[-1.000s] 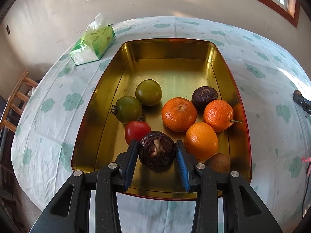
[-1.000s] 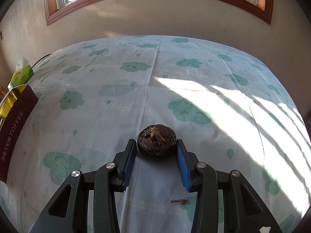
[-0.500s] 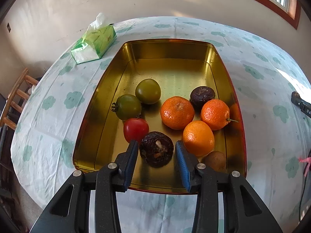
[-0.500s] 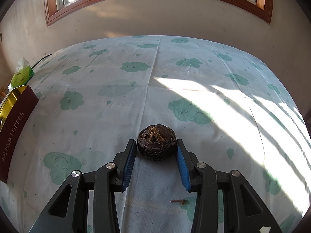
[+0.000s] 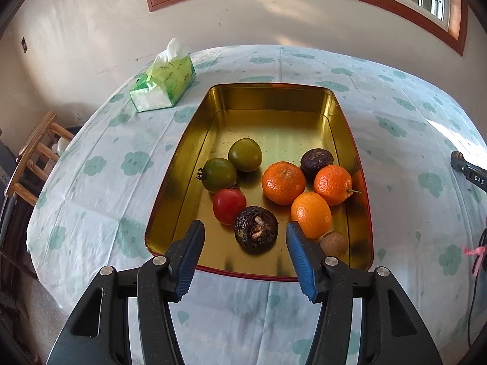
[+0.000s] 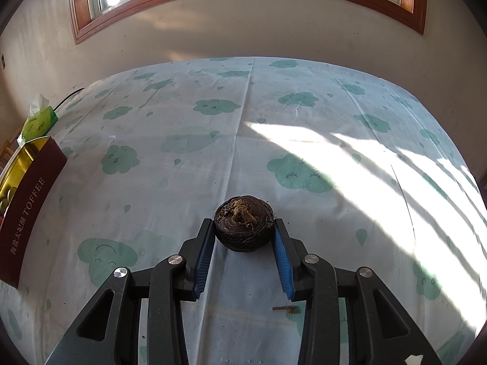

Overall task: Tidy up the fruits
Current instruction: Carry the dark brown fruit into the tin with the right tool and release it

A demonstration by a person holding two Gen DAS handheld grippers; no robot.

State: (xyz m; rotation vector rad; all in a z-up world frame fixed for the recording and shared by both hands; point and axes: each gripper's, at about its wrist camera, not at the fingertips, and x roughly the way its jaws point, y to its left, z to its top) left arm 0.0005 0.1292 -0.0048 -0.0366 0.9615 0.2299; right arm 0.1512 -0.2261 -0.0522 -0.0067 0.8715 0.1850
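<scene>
A gold tin tray (image 5: 173,194) holds three oranges (image 5: 283,182), a red tomato (image 5: 229,206), two green tomatoes (image 5: 245,154), a small brown fruit (image 5: 333,243) and two dark wrinkled round fruits. One of these dark fruits (image 5: 256,233) lies near the tray's front edge. My left gripper (image 5: 243,225) hangs over it, its jaws opening, and the blue pads stand clear of it on both sides. On the tablecloth, my right gripper (image 6: 242,223) is closing, and its pads touch both sides of another dark round fruit (image 6: 243,226).
A green tissue pack (image 5: 162,83) lies beyond the tray's left corner. A wooden chair (image 5: 33,152) stands off the table's left edge. In the right wrist view the tray's red outer wall (image 6: 27,210) is at far left, and a small twig (image 6: 284,308) lies on the cloth.
My left gripper's jaws have spread and let go of the dark fruit, which now rests in the tray; the gripper has drawn back and up. The right gripper's jaws have narrowed slightly onto their fruit.
</scene>
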